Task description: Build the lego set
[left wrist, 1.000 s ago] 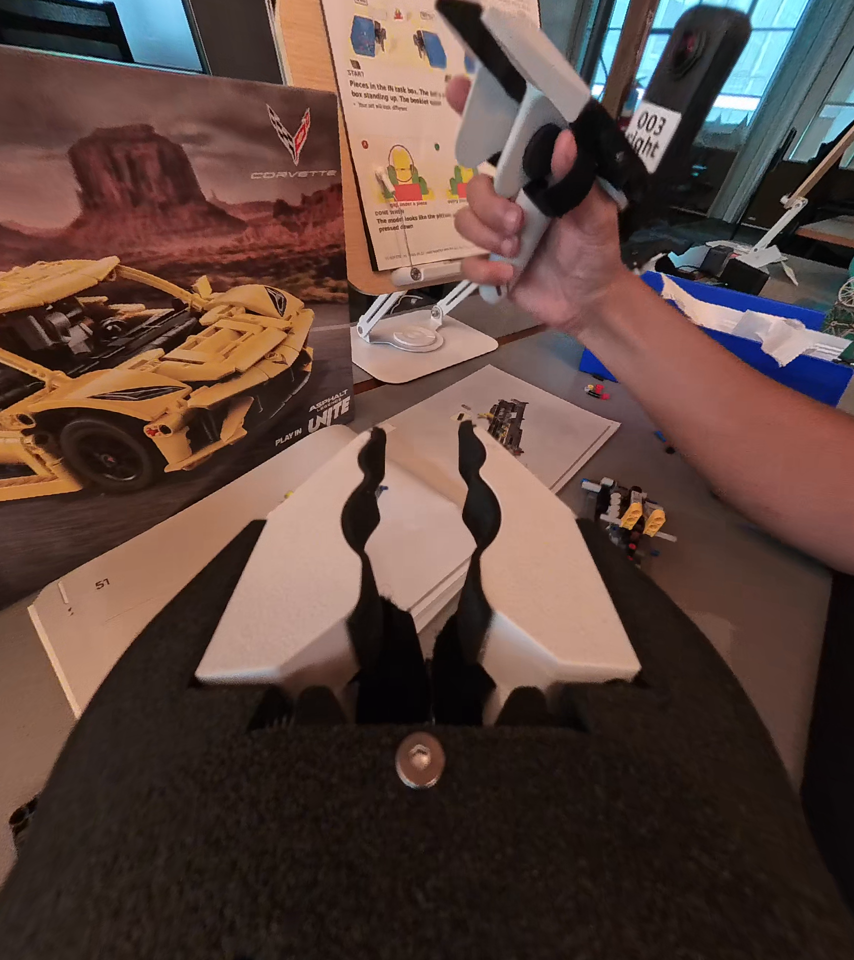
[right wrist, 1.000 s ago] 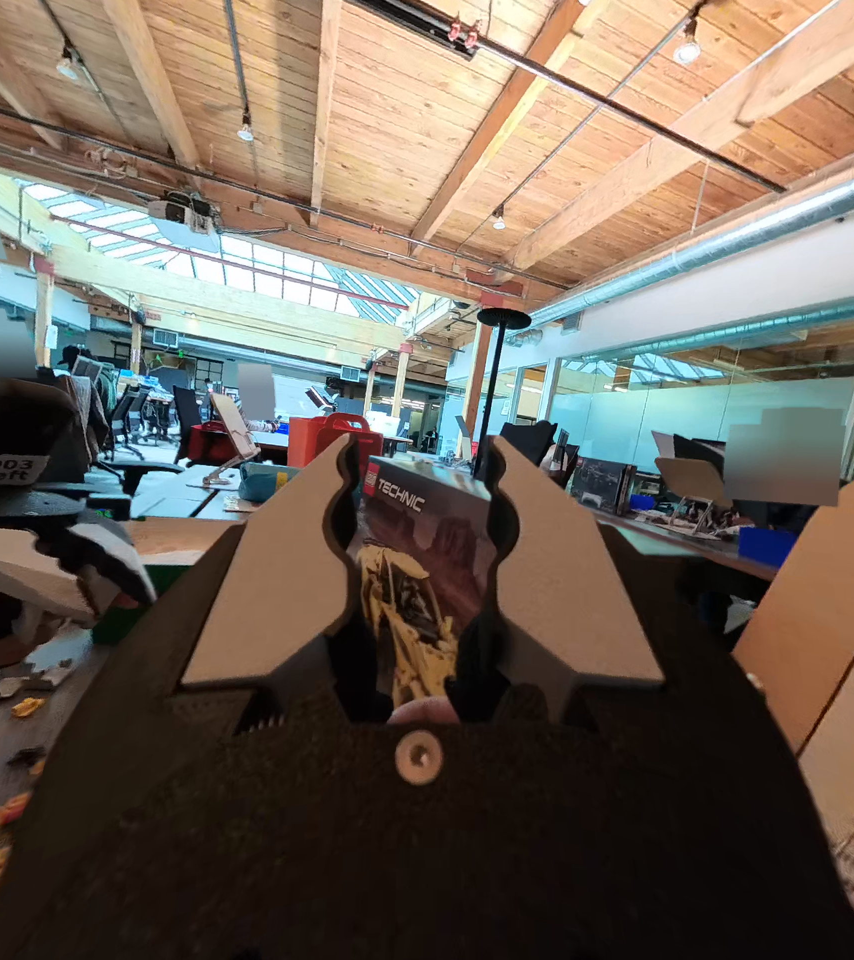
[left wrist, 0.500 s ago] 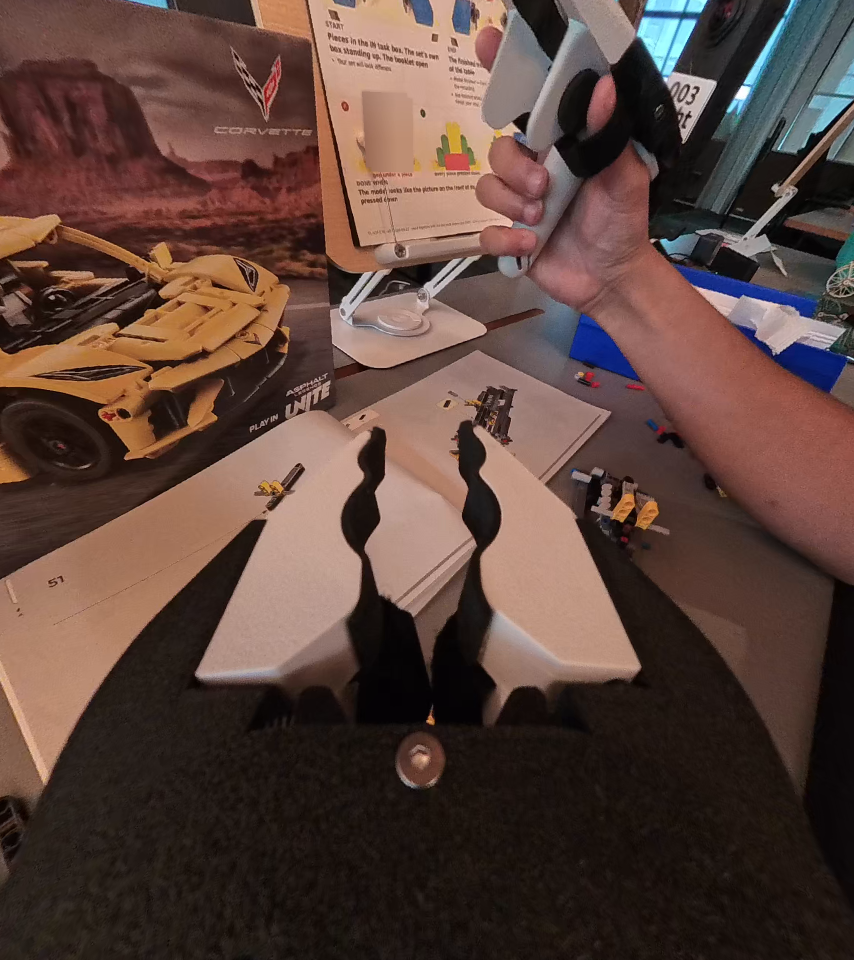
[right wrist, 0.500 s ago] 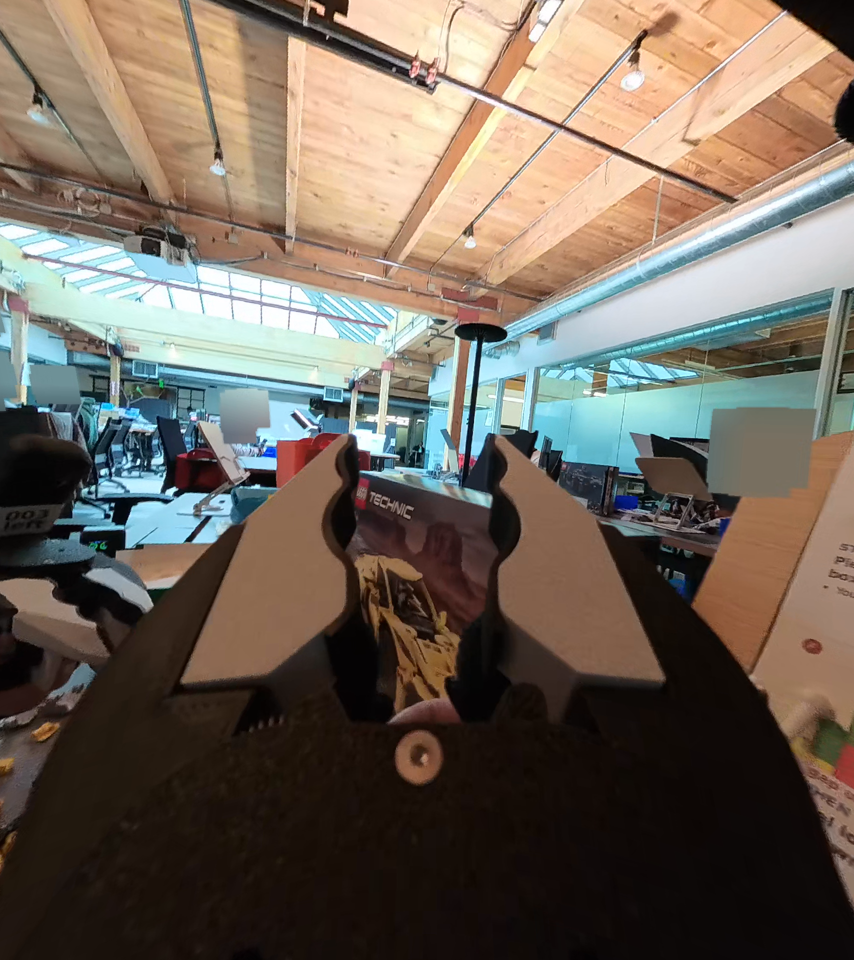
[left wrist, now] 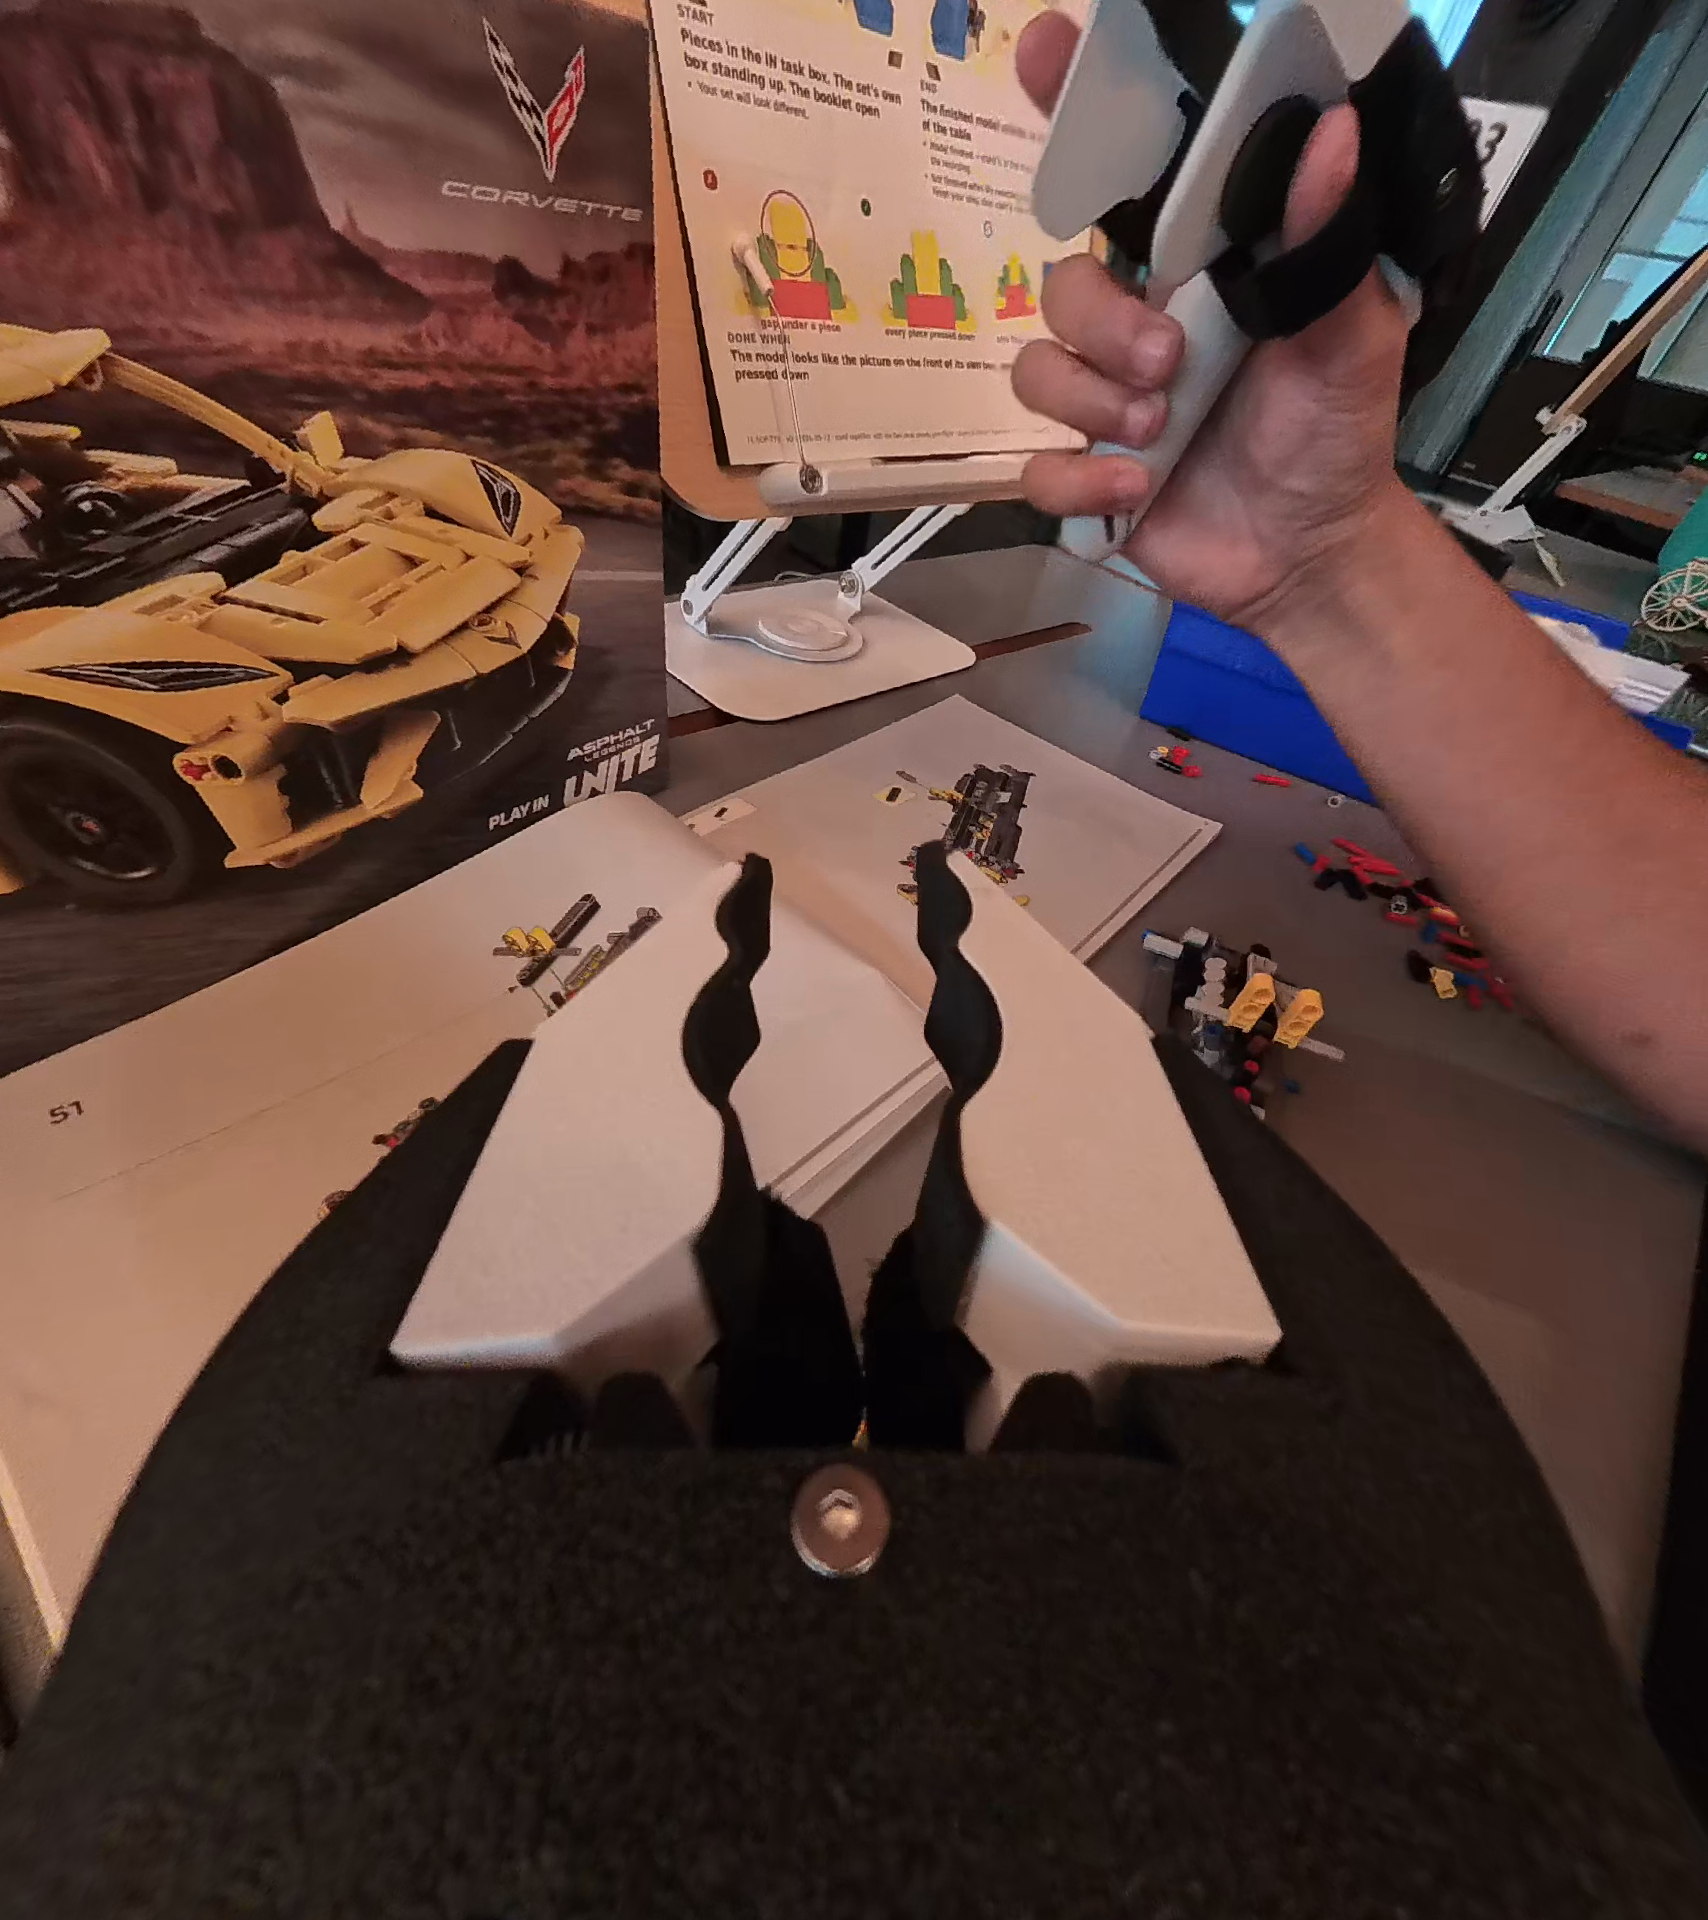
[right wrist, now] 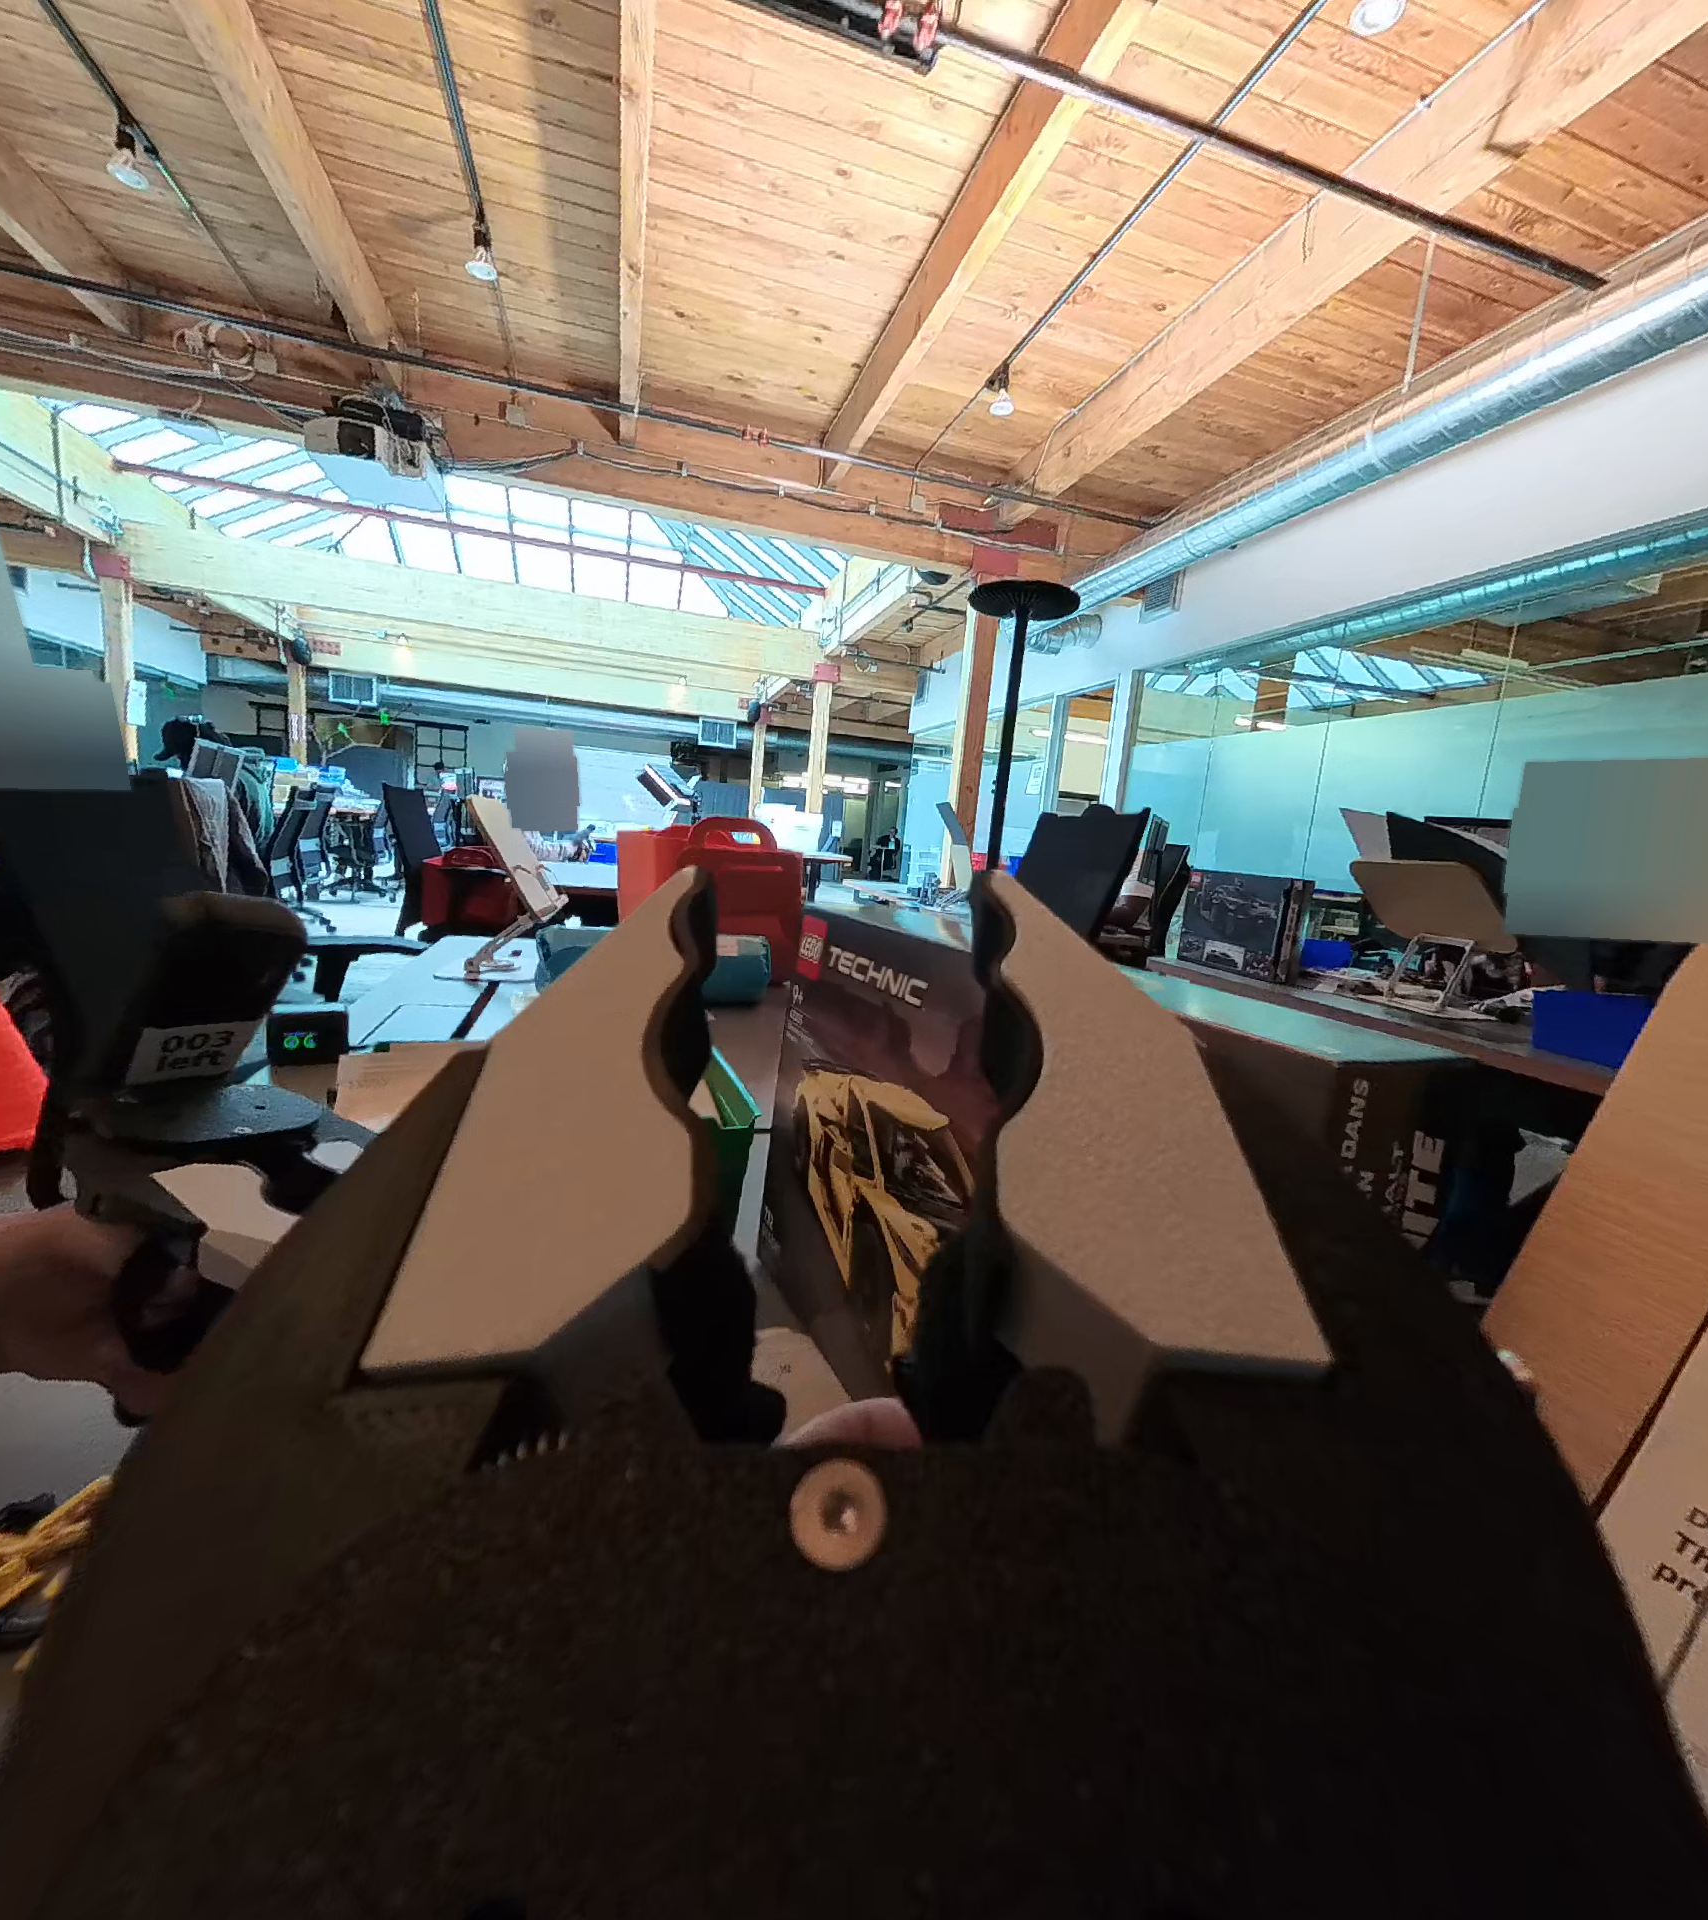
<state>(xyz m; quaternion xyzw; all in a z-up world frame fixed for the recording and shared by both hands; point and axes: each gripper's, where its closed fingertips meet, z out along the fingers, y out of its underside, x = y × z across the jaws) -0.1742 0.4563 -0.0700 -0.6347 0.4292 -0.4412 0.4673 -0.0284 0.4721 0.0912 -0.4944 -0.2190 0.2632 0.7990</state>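
The left gripper (left wrist: 842,894) hangs over the open instruction booklet (left wrist: 237,1049), jaws parted with nothing between them. At one o'clock, the right hand (left wrist: 1234,416) lifts the right gripper (right wrist: 834,914) off the table; its jaws also stand apart and empty. The set's box (left wrist: 237,436), printed with a yellow car and lettering, stands at ten o'clock. A small partly built lego assembly (left wrist: 1245,1013) lies at two o'clock beside the booklet, loose red and black pieces (left wrist: 1401,904) just beyond. An instruction sheet (left wrist: 860,239) with printed writing sits on a stand at twelve.
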